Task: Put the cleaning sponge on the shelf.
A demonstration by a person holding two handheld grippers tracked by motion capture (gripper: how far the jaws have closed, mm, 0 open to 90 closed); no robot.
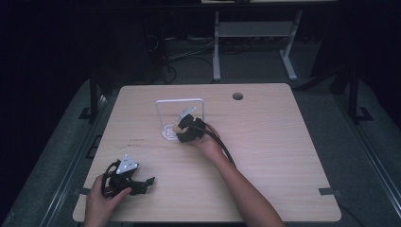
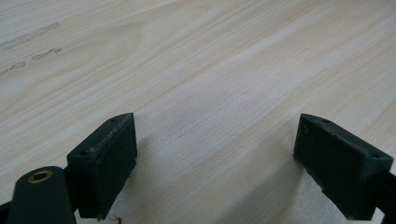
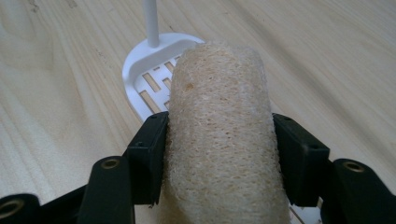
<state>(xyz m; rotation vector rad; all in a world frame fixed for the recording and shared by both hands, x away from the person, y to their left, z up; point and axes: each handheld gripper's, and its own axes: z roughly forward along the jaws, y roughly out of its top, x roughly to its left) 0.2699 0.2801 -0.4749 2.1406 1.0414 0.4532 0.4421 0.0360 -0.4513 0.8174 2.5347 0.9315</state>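
Observation:
A pale, rough loofah sponge point(image 3: 219, 93) stands between the jaws of my right gripper point(image 3: 219, 135), and both pads press its sides. Just beyond it lies the slotted white base point(image 3: 144, 70) of a small rack, with a thin white post rising from it. In the high view, the right gripper point(image 1: 183, 132) is at the table's middle, right beside the rack's white wire frame point(image 1: 179, 100) and base point(image 1: 166, 133). My left gripper point(image 1: 146, 182) rests low at the front left of the wooden table point(image 1: 265, 142). Its jaws point(image 2: 215, 154) stand wide apart over bare wood.
A round cable hole point(image 1: 237, 96) sits near the table's far edge. A black cable point(image 1: 222, 144) trails from the right gripper along the forearm. Faint dark marks point(image 1: 135, 143) lie on the wood left of the rack. A white desk frame point(image 1: 255, 33) stands beyond the table.

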